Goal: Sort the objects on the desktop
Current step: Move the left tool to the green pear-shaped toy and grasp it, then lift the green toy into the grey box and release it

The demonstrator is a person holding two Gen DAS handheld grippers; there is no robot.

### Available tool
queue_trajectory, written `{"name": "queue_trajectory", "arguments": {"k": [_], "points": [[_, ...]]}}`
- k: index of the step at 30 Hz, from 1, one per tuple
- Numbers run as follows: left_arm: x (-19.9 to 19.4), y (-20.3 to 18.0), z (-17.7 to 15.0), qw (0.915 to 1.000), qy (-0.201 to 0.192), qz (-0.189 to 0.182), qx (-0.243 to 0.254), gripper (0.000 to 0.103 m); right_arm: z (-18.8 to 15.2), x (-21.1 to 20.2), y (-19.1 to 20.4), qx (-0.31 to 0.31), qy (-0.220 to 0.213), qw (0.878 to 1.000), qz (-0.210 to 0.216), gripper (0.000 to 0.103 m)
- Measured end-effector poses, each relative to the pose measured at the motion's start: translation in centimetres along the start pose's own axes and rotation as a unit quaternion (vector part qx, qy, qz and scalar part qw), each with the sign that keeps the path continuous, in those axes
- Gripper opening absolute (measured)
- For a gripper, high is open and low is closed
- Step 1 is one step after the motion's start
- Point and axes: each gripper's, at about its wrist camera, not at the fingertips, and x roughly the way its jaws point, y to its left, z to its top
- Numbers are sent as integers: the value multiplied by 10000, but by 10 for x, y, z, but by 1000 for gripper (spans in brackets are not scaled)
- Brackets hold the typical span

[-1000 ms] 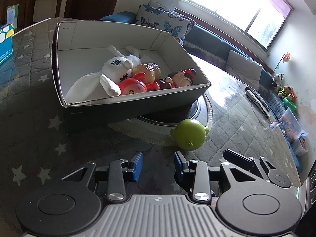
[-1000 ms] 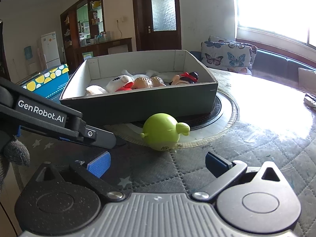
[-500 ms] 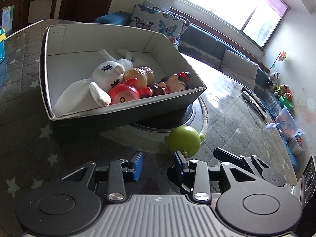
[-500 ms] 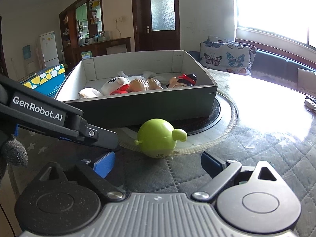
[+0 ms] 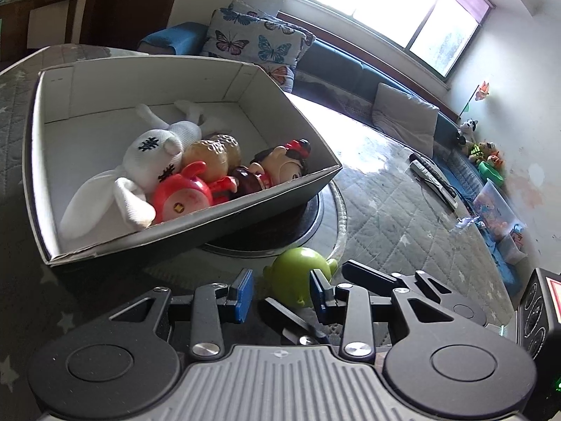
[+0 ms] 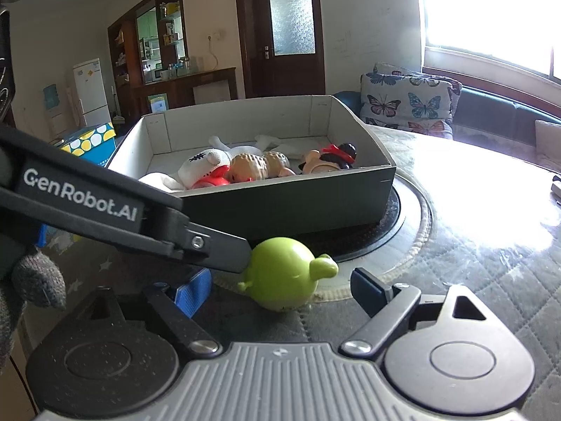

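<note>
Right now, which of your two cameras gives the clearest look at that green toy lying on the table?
The right wrist view. There the green toy shows almost whole, just beyond the open right gripper, with its ears clear. In the left wrist view the green toy is lower and partly hidden behind the left gripper and the other tool's arm.

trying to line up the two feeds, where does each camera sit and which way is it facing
Left wrist: on the left gripper, looking down along its open fingers at the green toy and box; the right gripper's linkage shows behind.
Right wrist: on the right gripper, jaws just closing, not touching the toy between them; left gripper arm and a gloved hand at left.
Shared: toy, box, butterfly cushion.
</note>
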Motion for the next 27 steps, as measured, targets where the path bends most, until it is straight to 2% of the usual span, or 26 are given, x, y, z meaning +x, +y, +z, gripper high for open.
{"name": "queue_trajectory", "arguments": {"k": [12, 17, 27], "points": [[10, 1, 9, 9999, 75, -141, 16, 37, 5, 11, -5, 109, 94, 9998, 132, 76], [14, 4, 8, 9997, 99, -226, -50, 37, 5, 10, -6, 152, 108, 9996, 197, 64], [4, 9, 3, 9989, -17, -437, -142, 37, 6, -1, -1, 36, 60, 9997, 229, 63]]}}
